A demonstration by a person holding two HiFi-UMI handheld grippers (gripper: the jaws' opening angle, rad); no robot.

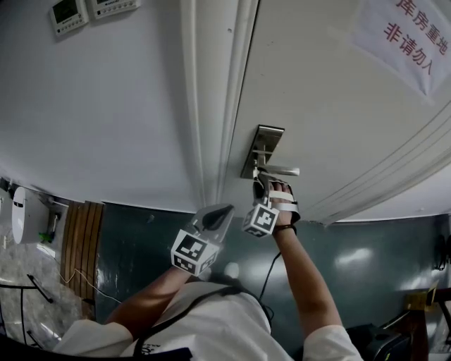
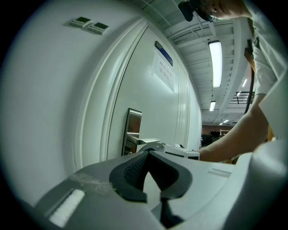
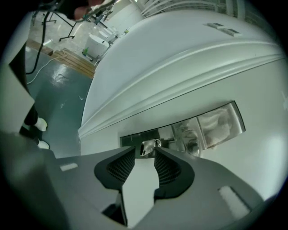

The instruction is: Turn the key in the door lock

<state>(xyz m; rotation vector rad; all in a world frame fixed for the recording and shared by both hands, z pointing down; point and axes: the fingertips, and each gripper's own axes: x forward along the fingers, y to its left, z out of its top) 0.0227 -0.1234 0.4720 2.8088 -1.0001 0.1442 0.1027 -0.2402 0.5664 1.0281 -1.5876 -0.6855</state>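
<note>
A small silver key [image 3: 148, 146] sticks out of the steel lock plate [image 3: 180, 132] on the white door [image 1: 331, 106]. My right gripper [image 3: 145, 150] is open, its dark pads on either side of the key's head and not pressing on it. In the head view the right gripper [image 1: 261, 187] sits just under the lever handle [image 1: 278, 170] and lock plate [image 1: 262, 151]. My left gripper [image 1: 215, 218] hangs lower left, away from the door, shut with nothing in it. In the left gripper view its tips [image 2: 147, 155] meet, and the lock plate [image 2: 133, 130] lies beyond.
The door frame [image 1: 211, 106] runs left of the lock. A paper sign with red characters [image 1: 412, 39] hangs on the door. Wall control panels [image 1: 70, 13] sit top left. A wooden pallet [image 1: 81, 240] and a white appliance [image 1: 25, 215] stand on the floor at left.
</note>
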